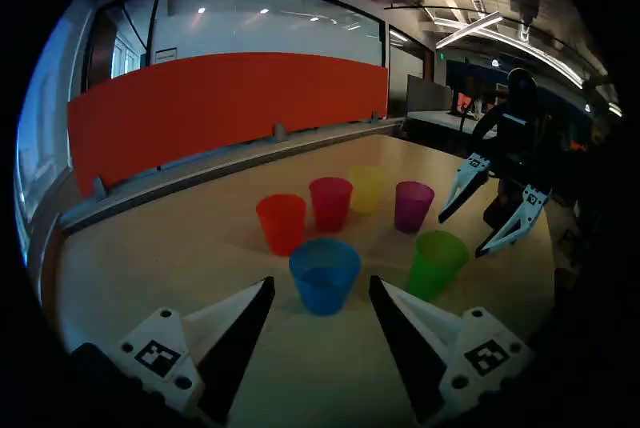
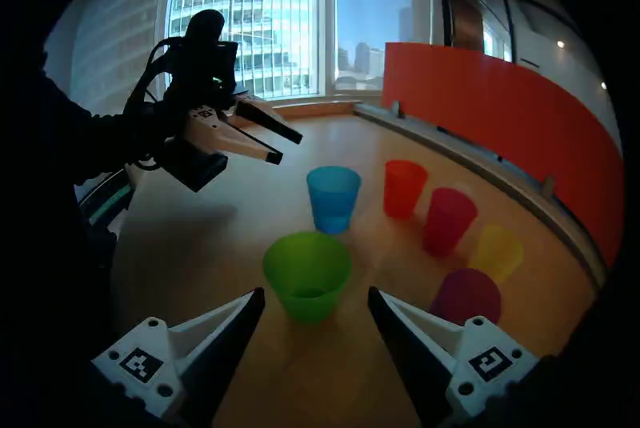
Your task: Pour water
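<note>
Along the bottom edge of the left gripper view, the left gripper [image 1: 320, 292] has its two black-tipped white fingers spread wide, gripping nothing. A translucent blue plastic cup [image 1: 324, 268] stands upright just ahead of the gap between the tips, untouched. From the blue cup: a translucent orange plastic cup [image 1: 282, 222] at 11 o'clock, a red plastic cup [image 1: 330, 202] at 12, a yellow plastic cup [image 1: 368, 188] behind at 1, a purple plastic cup [image 1: 414, 206] at 2, and a green plastic cup [image 1: 436, 264] near at 3. All stand upright and apart on the light wooden table [image 1: 184, 268]. The right gripper [image 1: 460, 238] hangs above the table at 3 o'clock of the frame, jaws wide, beside the green cup. An orange partition wall [image 1: 224, 108] runs behind. Right gripper view: the right gripper [image 2: 316, 294] is at 6 o'clock, fingers wide apart, holding nothing. The green cup [image 2: 308, 272] stands just ahead of the tips. Blue cup [image 2: 333, 198] at 12 from green, orange [image 2: 402, 188] at 1, red [image 2: 448, 220] at 2, yellow [image 2: 496, 252] and purple [image 2: 466, 296] at 3. The left gripper [image 2: 290, 150] hovers at 10 o'clock, jaws parted. Water level in the cups: cannot tell.
</note>
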Demonstrator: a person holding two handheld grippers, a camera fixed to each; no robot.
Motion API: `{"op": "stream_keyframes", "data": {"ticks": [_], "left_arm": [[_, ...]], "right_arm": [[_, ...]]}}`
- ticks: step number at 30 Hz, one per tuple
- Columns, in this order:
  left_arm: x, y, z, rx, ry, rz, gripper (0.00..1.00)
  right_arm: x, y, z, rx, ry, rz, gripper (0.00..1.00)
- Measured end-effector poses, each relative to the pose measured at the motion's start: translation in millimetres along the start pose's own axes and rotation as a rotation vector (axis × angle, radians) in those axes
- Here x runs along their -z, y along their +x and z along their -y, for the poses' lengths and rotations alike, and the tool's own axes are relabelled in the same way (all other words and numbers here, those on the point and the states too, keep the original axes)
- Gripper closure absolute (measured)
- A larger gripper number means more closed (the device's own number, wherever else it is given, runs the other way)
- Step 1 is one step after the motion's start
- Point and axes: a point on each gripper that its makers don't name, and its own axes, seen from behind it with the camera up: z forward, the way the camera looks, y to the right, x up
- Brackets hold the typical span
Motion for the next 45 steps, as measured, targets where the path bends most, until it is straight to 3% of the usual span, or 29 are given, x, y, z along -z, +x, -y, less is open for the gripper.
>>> {"op": "stream_keyframes", "data": {"ticks": [26, 32, 36, 45], "left_arm": [[-5.6, 0.5, 3.8, -0.004, -0.003, 0.002, 0.13], [-5.9, 0.8, 4.1, -0.006, -0.003, 0.003, 0.13], [-6.2, 1.2, 4.7, -0.005, -0.004, 0.003, 0.13], [-7.0, 1.1, 4.5, -0.008, -0.002, 0.006, 0.13]], "right_arm": [[-56.3, 5.2, 11.3, 0.028, 0.049, 0.003, 0.00], [-60.1, 1.7, 9.6, 0.037, 0.041, 0.012, 0.00], [-61.0, -0.1, 6.7, 0.039, 0.031, 0.018, 0.08], [-54.9, 4.8, 5.9, 0.024, 0.033, 0.006, 0.09]]}}
